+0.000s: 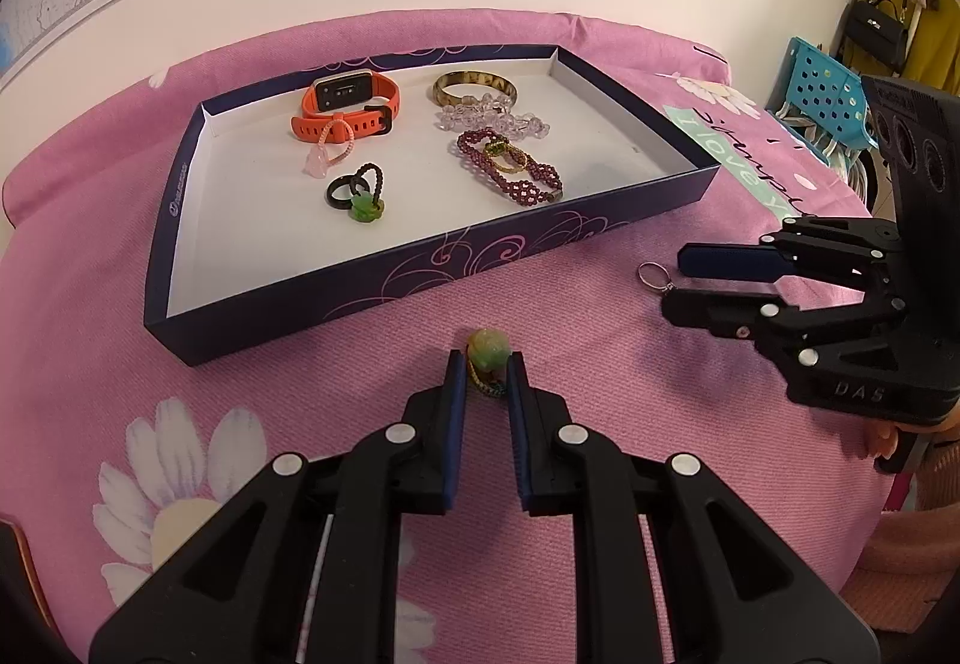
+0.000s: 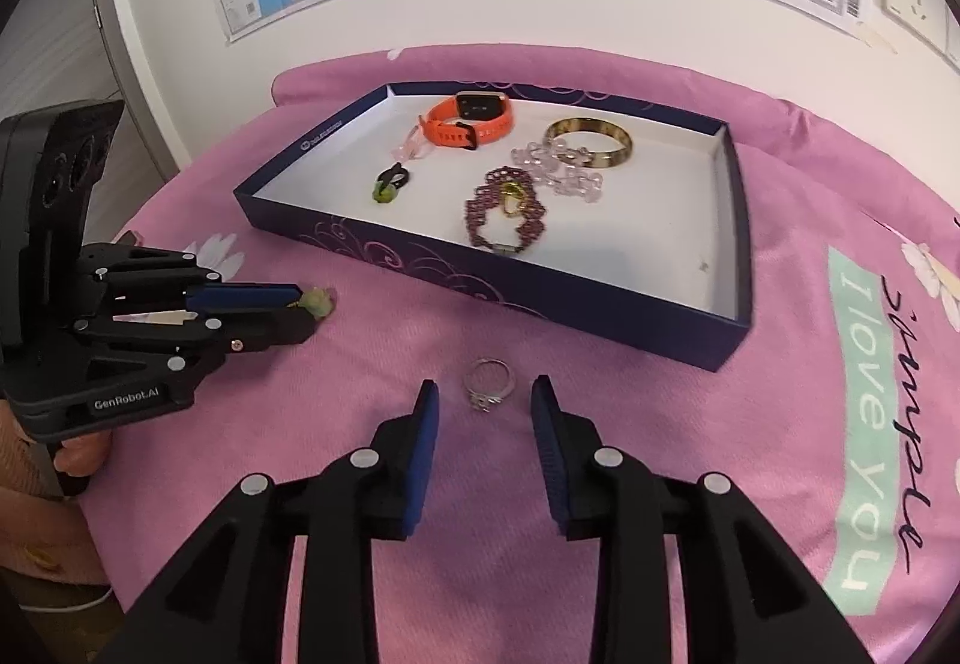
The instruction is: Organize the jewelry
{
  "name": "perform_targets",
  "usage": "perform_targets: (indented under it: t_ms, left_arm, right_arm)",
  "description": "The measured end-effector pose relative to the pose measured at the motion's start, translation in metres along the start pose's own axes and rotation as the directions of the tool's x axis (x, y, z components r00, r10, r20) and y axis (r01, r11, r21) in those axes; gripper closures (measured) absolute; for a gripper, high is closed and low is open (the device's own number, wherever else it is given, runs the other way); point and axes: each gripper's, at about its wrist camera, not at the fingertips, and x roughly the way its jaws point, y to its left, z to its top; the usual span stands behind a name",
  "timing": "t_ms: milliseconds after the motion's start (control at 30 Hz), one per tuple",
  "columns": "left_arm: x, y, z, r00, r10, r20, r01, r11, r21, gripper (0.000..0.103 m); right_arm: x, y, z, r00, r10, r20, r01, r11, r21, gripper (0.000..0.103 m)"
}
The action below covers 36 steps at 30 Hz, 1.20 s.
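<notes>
A green-yellow bead charm on a braided cord (image 1: 488,352) lies on the pink cloth in front of the tray. My left gripper (image 1: 486,367) is narrowly open with its fingertips on either side of the charm's cord; it also shows in the right wrist view (image 2: 306,307) beside the charm (image 2: 318,301). A silver ring (image 2: 489,383) lies on the cloth between the tips of my open right gripper (image 2: 483,394). In the left wrist view the ring (image 1: 651,275) lies just left of that gripper (image 1: 675,280). The navy tray (image 1: 420,274) holds several pieces of jewelry.
In the tray lie an orange watch (image 1: 348,103), a gold bangle (image 1: 474,87), clear beads (image 1: 492,118), a maroon beaded bracelet (image 1: 510,169), a black ring with a green charm (image 1: 357,196) and a pink charm (image 1: 321,161). A blue basket (image 1: 825,94) stands at the far right.
</notes>
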Motion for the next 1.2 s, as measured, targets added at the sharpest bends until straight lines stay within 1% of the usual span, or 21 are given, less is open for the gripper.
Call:
perform_targets:
  t_ms: [100,133,200,233,433,533,900,1000,1133,1167,1200]
  left_arm:
    - [0.001,-0.001,0.001,1.000,0.008,-0.001,-0.008,1.000,0.009,0.088]
    - [0.001,-0.002,0.002,1.000,0.011,-0.001,-0.011,1.000,0.011,0.088]
    - [0.002,-0.002,0.003,1.000,0.011,-0.001,-0.011,1.000,0.013,0.087]
    - [0.002,-0.002,0.003,1.000,0.011,-0.001,-0.011,1.000,0.015,0.087]
    - [0.003,-0.004,0.004,1.000,0.019,-0.004,-0.019,1.000,0.020,0.088]
    - [0.003,-0.004,0.004,1.000,0.027,-0.003,-0.027,0.999,0.018,0.089]
    - [-0.007,0.002,0.003,1.000,0.004,0.014,-0.003,1.000,-0.006,0.093]
    - [-0.010,0.002,0.004,1.000,0.004,0.021,-0.004,1.000,-0.006,0.096]
    - [-0.011,0.000,0.003,1.000,0.006,0.024,-0.007,1.000,0.015,0.095]
    - [-0.010,-0.001,0.002,1.000,0.011,0.023,-0.012,1.000,0.022,0.091]
    - [-0.010,-0.001,0.001,1.000,0.012,0.019,-0.013,1.000,0.024,0.089]
  right_arm:
    - [0.004,0.006,0.003,1.000,-0.026,-0.003,0.026,0.999,-0.021,0.073]
    - [0.005,0.007,0.003,0.999,-0.032,-0.004,0.032,0.999,-0.025,0.074]
    - [0.005,0.006,0.004,0.999,-0.036,-0.004,0.036,0.999,-0.023,0.080]
    - [0.005,0.005,0.004,0.999,-0.036,-0.004,0.036,0.999,-0.020,0.088]
    - [0.006,0.005,0.005,1.000,-0.030,-0.002,0.030,0.999,-0.026,0.088]
    - [0.002,0.005,0.004,1.000,-0.016,0.015,0.017,1.000,-0.024,0.088]
    - [-0.008,0.002,0.004,0.999,0.012,0.050,-0.011,1.000,-0.018,0.088]
    - [-0.011,0.002,0.006,0.998,0.016,0.061,-0.014,1.000,-0.020,0.088]
    - [-0.013,0.002,0.006,0.998,0.018,0.065,-0.017,1.000,-0.023,0.088]
    - [-0.012,0.002,0.006,0.998,0.018,0.065,-0.016,1.000,-0.023,0.088]
    - [-0.012,0.002,0.005,0.998,0.021,0.063,-0.019,1.000,-0.020,0.088]
